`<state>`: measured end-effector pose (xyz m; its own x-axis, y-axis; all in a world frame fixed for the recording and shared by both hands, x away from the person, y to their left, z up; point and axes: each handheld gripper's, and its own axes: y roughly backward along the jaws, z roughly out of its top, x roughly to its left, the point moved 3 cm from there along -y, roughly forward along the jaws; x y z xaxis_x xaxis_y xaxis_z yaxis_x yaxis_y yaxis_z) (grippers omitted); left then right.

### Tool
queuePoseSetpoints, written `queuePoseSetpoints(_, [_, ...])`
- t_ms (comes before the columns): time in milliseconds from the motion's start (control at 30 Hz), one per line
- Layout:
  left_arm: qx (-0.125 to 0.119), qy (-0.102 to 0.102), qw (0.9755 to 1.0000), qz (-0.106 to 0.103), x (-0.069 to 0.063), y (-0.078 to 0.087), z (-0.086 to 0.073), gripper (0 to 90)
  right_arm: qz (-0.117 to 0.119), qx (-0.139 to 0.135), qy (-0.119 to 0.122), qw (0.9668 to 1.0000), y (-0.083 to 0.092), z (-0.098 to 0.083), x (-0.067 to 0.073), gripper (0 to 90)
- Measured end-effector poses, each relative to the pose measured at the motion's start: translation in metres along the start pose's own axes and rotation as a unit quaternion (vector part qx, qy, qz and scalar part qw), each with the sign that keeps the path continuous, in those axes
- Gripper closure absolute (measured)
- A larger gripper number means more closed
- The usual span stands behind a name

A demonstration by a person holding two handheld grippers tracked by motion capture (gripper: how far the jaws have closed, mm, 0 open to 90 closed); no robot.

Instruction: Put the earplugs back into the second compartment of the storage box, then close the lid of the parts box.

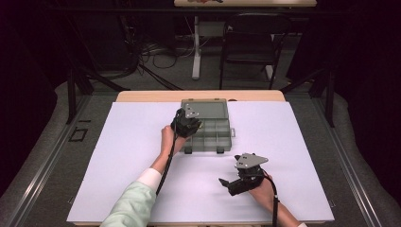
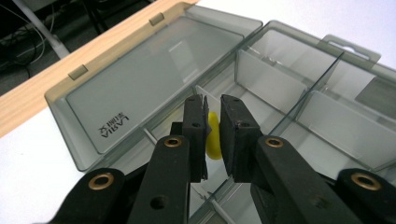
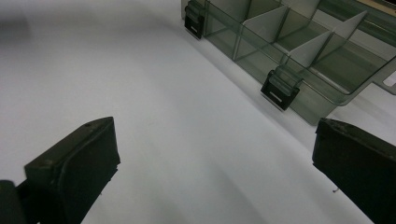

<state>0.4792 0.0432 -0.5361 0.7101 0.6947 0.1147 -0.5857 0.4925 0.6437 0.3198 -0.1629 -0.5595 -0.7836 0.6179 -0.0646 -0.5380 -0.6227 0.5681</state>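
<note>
A smoky clear compartment box [image 1: 213, 135] lies open at the middle back of the white sheet, its lid [image 2: 154, 70] laid flat behind it. My left gripper [image 1: 188, 127] hangs over the box's left compartments. Seen from the left gripper view, my left gripper [image 2: 213, 100] is shut on a small yellow piece [image 2: 214, 137], which stands pinched between the pads above a divider. My right gripper [image 1: 226, 183] rests low on the sheet at the front right and points left. In its own view the right gripper [image 3: 215, 135] is open with bare sheet between the jaws.
The box [image 3: 289, 51] has two black latches [image 3: 279, 91] on its front wall, both undone. A white sheet [image 1: 123, 156] covers the table, with a wooden edge [image 1: 142, 96] at the back. A dark chair [image 1: 250, 42] and cables stand beyond the table.
</note>
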Motion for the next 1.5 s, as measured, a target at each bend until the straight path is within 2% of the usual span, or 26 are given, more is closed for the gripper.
queuePoseSetpoints(67, [0.005,0.002,1.0000,0.001,0.001,-0.002,-0.001,76.2,0.001,0.001,0.001,1.0000,0.000,0.000,0.001,0.0])
queuePoseSetpoints(233, [0.001,0.016,0.9999,-0.004,0.005,0.000,-0.002,52.8,-0.001,-0.001,-0.001,1.0000,0.001,0.000,-0.001,0.0])
queuePoseSetpoints(400, [0.002,0.027,0.9996,-0.012,0.008,0.010,-0.001,29.2,0.000,-0.001,-0.002,1.0000,0.000,0.000,-0.001,0.0])
queuePoseSetpoints(533, [0.009,0.019,0.9995,-0.022,0.010,0.017,-0.001,14.9,0.002,0.001,-0.002,1.0000,-0.001,0.000,-0.001,0.0])
queuePoseSetpoints(667, [0.003,0.016,0.9997,-0.019,0.010,0.022,0.000,12.2,0.000,0.000,-0.002,1.0000,0.000,0.000,-0.002,0.0])
queuePoseSetpoints(933, [0.019,0.006,0.9997,-0.016,0.006,0.027,-0.001,0.2,-0.001,-0.001,-0.001,1.0000,0.001,0.001,-0.001,0.0])
queuePoseSetpoints(1133, [0.048,-0.011,0.9987,-0.014,0.003,0.021,-0.009,0.0,0.001,-0.001,-0.004,1.0000,0.001,0.000,-0.002,0.0])
queuePoseSetpoints(1333, [0.068,-0.010,0.9976,-0.010,0.000,0.014,-0.014,0.0,0.002,-0.002,-0.002,1.0000,0.000,0.002,-0.001,0.0])
queuePoseSetpoints(1433, [0.077,-0.017,0.9968,-0.012,-0.002,0.011,-0.016,0.1,0.003,0.000,-0.003,1.0000,-0.001,0.001,-0.002,0.0])
queuePoseSetpoints(1500, [0.080,-0.023,0.9965,-0.009,-0.004,0.010,-0.018,4.0,0.004,0.001,-0.003,1.0000,-0.002,0.001,-0.001,0.0])
